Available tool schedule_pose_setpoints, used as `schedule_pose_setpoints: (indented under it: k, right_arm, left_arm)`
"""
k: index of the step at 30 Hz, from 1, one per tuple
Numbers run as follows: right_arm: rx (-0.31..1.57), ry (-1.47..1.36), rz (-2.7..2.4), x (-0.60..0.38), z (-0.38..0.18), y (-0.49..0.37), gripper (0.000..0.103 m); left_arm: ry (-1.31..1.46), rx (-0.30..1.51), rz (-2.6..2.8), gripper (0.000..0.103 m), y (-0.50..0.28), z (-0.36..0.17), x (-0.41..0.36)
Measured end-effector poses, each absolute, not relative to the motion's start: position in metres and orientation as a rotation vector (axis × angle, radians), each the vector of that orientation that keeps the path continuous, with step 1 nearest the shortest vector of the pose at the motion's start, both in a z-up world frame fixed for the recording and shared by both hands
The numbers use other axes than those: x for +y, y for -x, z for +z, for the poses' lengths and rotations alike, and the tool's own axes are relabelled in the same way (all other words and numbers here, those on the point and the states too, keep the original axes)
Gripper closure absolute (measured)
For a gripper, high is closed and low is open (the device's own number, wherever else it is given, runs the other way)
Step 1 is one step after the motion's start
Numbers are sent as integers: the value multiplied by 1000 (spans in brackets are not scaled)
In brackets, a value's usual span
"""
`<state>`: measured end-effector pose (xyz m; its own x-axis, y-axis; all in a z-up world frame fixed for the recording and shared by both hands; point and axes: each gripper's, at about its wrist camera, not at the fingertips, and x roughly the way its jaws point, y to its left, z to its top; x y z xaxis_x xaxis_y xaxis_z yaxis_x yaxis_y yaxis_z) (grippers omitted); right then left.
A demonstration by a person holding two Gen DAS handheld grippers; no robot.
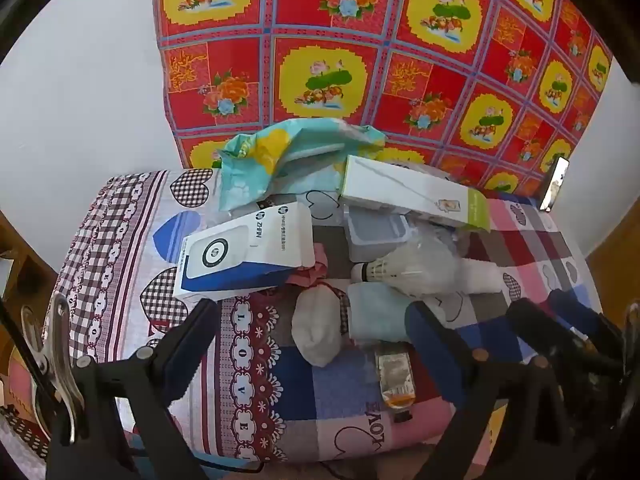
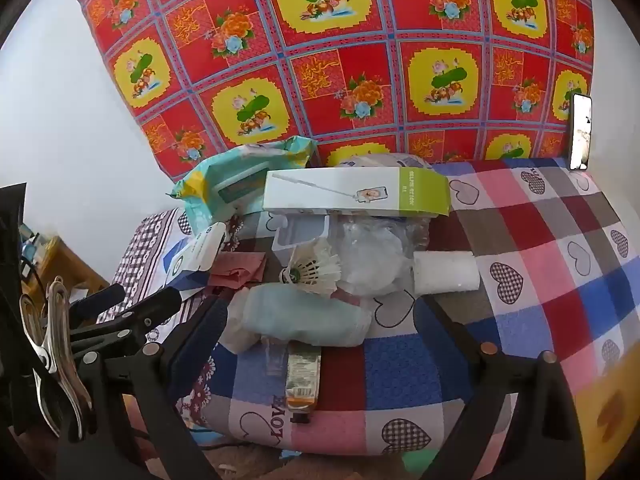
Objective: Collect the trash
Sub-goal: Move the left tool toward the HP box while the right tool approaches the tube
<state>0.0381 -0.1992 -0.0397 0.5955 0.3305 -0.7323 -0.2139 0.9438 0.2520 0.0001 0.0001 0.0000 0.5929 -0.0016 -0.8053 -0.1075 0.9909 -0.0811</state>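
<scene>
A: Left claw (image 1: 310, 330) spread as wide as it goes, nothing between the fingers, hanging over the patchwork bedspread (image 1: 256, 364). Just ahead of it sits the shuttlecock (image 1: 384, 269), our marker.

B: Right claw (image 2: 322, 328) likewise, fingers wide apart and empty. Between them, a pale blue bundle (image 2: 304, 316) lies just this side of the shuttlecock (image 2: 316, 270), but I can't say the fingers touch it.

A: Left of the shuttlecock, a blue and white box (image 1: 244, 252); behind it, a clear plastic tray (image 1: 374, 236) under a long white box (image 1: 412, 196).

B: From my side that box (image 2: 356, 194) reads "selfie stick". Right of the shuttlecock, a crumpled clear bag (image 2: 372, 258) and a white roll (image 2: 446, 272).

A: The roll's mostly hidden for me. Nearer than the shuttlecock there's a flattened tube (image 1: 396, 376), label unreadable.

B: A teal and yellow wrapper (image 2: 240, 172) at the back, partly covered. A phone (image 2: 580, 132) far right against the red floral cloth (image 2: 320, 60).
</scene>
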Motion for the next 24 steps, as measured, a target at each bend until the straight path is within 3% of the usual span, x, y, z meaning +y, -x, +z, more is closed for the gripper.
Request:
schedule_pose_setpoints:
  k: [24]
  right_arm:
    - [874, -146, 326, -195, -42, -39, 6]
  left_arm:
    - [135, 937, 76, 10, 0, -3, 8]
